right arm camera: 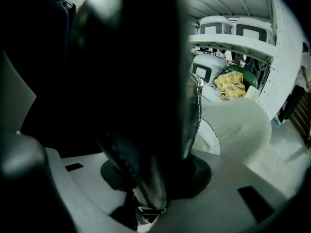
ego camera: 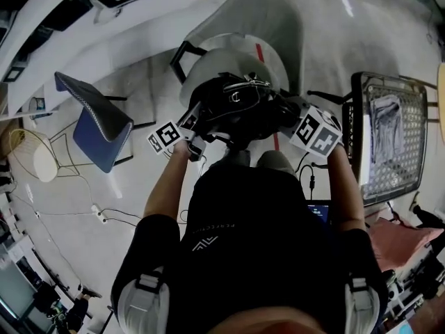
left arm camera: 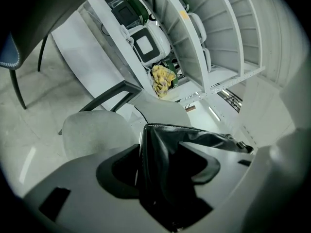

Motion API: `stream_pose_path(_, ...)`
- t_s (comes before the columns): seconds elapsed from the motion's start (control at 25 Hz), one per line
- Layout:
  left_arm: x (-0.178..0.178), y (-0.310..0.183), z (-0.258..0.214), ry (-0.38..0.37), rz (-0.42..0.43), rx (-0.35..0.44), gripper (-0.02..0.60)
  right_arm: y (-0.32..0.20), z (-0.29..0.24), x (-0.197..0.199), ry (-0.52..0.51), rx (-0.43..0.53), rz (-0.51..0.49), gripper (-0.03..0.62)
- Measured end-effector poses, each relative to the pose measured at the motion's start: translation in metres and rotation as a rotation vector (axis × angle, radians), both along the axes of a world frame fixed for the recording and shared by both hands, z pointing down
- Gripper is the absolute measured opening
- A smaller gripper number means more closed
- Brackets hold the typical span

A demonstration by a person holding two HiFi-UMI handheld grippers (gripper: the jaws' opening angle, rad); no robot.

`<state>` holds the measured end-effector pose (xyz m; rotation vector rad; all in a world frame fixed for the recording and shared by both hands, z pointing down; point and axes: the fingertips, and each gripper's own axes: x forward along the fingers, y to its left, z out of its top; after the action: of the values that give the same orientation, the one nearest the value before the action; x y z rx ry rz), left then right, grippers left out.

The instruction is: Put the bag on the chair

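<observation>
Black bag (ego camera: 240, 106) hanging over the grey chair (ego camera: 268, 19) seat, left gripper (ego camera: 198, 136) jaws pinching its left edge, right gripper (ego camera: 295, 124) jaws clamping its right edge

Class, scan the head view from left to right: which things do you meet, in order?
Pale wire chair → blue chair → left gripper → black bag → right gripper → metal mesh rack.

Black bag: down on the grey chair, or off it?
Cannot tell. The black bag is over the grey chair, left gripper and right gripper both clamped on it; contact underneath is hidden.
</observation>
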<state>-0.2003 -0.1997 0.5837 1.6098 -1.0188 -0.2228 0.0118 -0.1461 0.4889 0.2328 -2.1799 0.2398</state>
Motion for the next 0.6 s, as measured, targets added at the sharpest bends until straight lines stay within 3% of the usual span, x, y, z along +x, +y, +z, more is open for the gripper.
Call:
stream_pose_path(0.24,0.012,-0.022,0.011,-0.015,0.030,-0.025,0.252,-0.018,0.011,0.010,0.000,-0.033,0.041,0.167)
stream_pose_path(0.6,0.032,-0.041,0.032,-0.050,0.001,-0.062,0.252,-0.044,0.029,0.033,-0.012,-0.078,0.030,0.167)
